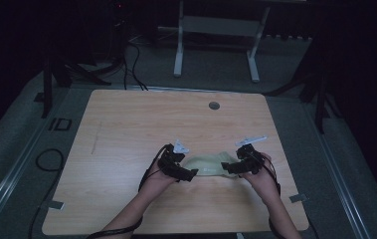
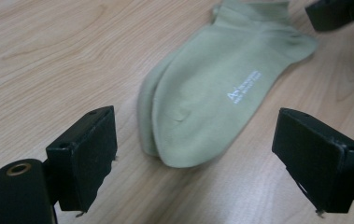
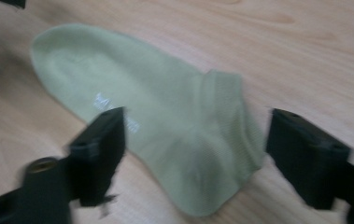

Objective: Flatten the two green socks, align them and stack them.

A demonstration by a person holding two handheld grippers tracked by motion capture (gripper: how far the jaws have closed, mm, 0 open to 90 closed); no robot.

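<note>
The pale green cotton ankle socks (image 2: 216,88) lie stacked flat on the light wooden counter (image 1: 126,129), between the left tool (image 1: 188,174) and right tool (image 1: 228,168), both wide open and empty; close squarely on toe and cuff through both layers

The sock (image 2: 212,98) is soft, pale green cloth, knitted with tiny ribs near its opening, and it has small white print on it. The worktop (image 1: 126,129) is light wood with wavy grain lines, smooth and a bit shiny. The left hand-held gripper (image 2: 198,158) has dull black jaws that look like hard plastic, with worn edges.
</note>
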